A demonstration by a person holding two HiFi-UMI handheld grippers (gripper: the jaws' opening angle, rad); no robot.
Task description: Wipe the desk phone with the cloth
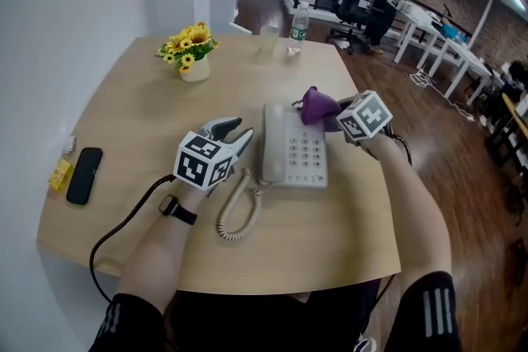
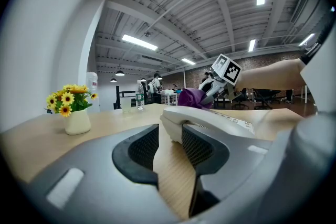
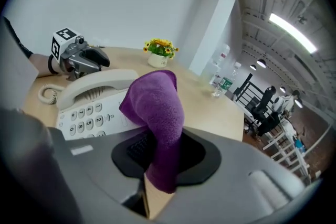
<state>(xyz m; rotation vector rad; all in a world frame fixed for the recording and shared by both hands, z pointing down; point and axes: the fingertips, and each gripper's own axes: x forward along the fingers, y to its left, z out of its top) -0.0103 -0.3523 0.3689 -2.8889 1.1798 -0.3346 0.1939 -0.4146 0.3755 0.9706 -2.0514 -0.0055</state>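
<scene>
Right claw is clamped on the purple cloth, which looks soft, light and floppy and is best pinched at a bunched fold. It hangs over the far right corner of the desk phone, mid-tabletop. Left claw stands part open and empty, just left of the handset. The light phone may slide.

Right gripper with purple cloth at the desk phone's far edge, left gripper just beside its handset.
</scene>
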